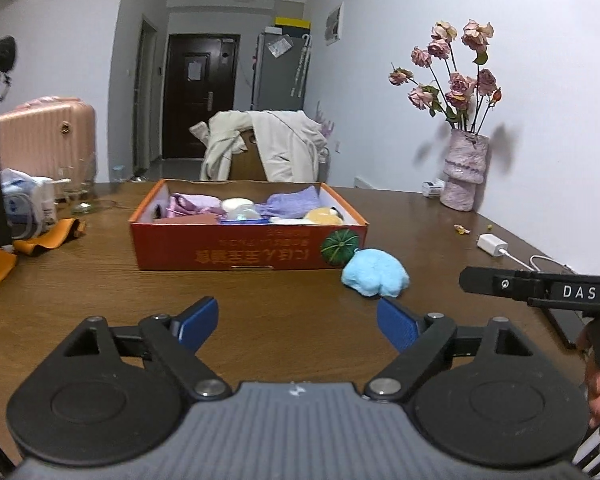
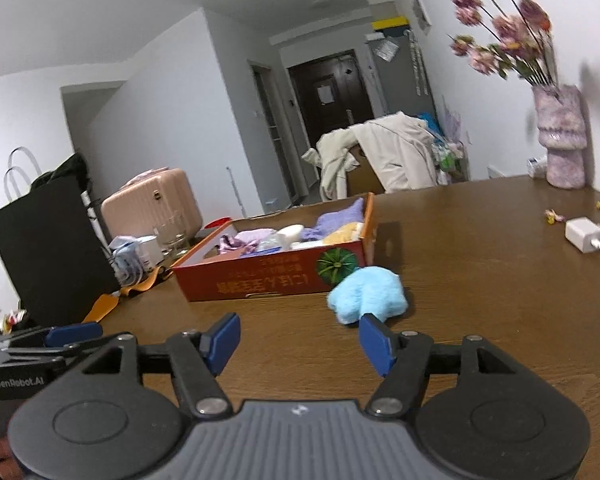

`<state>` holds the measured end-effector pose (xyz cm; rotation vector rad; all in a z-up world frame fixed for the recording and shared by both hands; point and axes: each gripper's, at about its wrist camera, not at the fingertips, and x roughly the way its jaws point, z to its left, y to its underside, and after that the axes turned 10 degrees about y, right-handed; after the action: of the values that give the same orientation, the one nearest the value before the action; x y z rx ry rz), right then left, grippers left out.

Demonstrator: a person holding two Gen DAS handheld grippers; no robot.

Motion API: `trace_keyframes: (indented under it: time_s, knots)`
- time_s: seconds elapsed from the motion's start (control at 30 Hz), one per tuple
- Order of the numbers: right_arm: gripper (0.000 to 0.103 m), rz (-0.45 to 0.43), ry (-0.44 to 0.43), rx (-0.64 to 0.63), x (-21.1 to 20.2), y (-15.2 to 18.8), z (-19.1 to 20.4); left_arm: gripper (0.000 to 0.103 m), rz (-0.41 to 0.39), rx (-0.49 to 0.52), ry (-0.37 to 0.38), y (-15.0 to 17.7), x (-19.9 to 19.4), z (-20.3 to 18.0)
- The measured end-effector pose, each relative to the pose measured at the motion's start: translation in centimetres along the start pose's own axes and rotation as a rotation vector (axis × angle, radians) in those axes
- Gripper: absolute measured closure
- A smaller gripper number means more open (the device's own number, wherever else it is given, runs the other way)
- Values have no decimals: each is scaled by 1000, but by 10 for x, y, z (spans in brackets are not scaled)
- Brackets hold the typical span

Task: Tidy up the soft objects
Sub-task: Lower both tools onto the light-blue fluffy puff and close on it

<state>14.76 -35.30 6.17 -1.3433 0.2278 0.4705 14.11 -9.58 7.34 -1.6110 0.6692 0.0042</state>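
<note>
Both claws are spread with nothing between the pads: the left gripper (image 1: 298, 322) and the right gripper (image 2: 300, 340) hang low over the table (image 1: 100, 280), facing the box (image 1: 236, 246). The one soft thing not yet put away, a blue plush (image 1: 375, 273), lies on the wood just outside the box's near right corner, close ahead of the right gripper. The likely step is to pick it up and drop it in; best to come at it square, sink the pads around its bulk and not a tuft, close gently since it will squash, then lift clear over the low wall before letting go. The box already holds purple cloth (image 1: 296, 202), a yellow plush (image 1: 324, 215) and other pale items, so aim for a gap. The table is dark wood, cluttered at left with a glass (image 1: 80, 188) and orange strap (image 1: 48, 238); a charger (image 1: 492, 245) and a vase (image 1: 464, 168) of dried roses sit right. Beyond are a coat-draped chair, a pink suitcase (image 1: 46, 140) and a dark door
</note>
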Motion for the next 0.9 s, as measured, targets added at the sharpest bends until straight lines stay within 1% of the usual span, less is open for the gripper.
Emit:
trace_keyframes:
  time_s: [0.07, 0.17, 0.27, 0.37, 0.47, 0.53, 0.57, 0.6, 0.63, 0.67, 0.7, 0.73, 0.9]
  knots:
    - [38, 18, 9, 25, 15, -3, -8, 15, 12, -8, 24, -4, 21, 2]
    - [38, 44, 29, 53, 43, -10, -21, 17, 35, -10, 86, -12, 60, 4]
    - [38, 81, 47, 82, 80, -19, -35, 20, 73, -12, 149, -22, 108, 7]
    - [44, 124, 58, 114, 116, -26, -50, 22, 113, 6, 203, -32, 155, 9]
    - [46, 160, 58, 156, 152, -29, -63, 27, 156, 1, 244, -37, 197, 14]
    - [49, 184, 59, 178, 173, -28, -70, 41, 194, -19, 276, -37, 221, 18]
    - [51, 194, 59, 187, 181, -27, -73, 44, 217, -26, 289, -36, 230, 20]
    - [54, 201, 58, 191, 186, -26, -74, 52, 244, -37, 305, -34, 240, 23]
    - [56, 210, 52, 194, 192, -26, -76, 59, 263, -51, 323, -33, 247, 25]
    - [57, 212, 34, 209, 195, -24, -78, 61, 275, -70, 342, -31, 252, 28]
    - [61, 217, 13, 230, 198, -23, -80, 65, 279, -94, 368, -30, 256, 31]
    - [67, 219, -1, 243, 200, -23, -82, 67, 281, -109, 386, -30, 257, 33]
    - [68, 224, -21, 264, 200, -23, -85, 69, 282, -127, 390, -29, 255, 35]
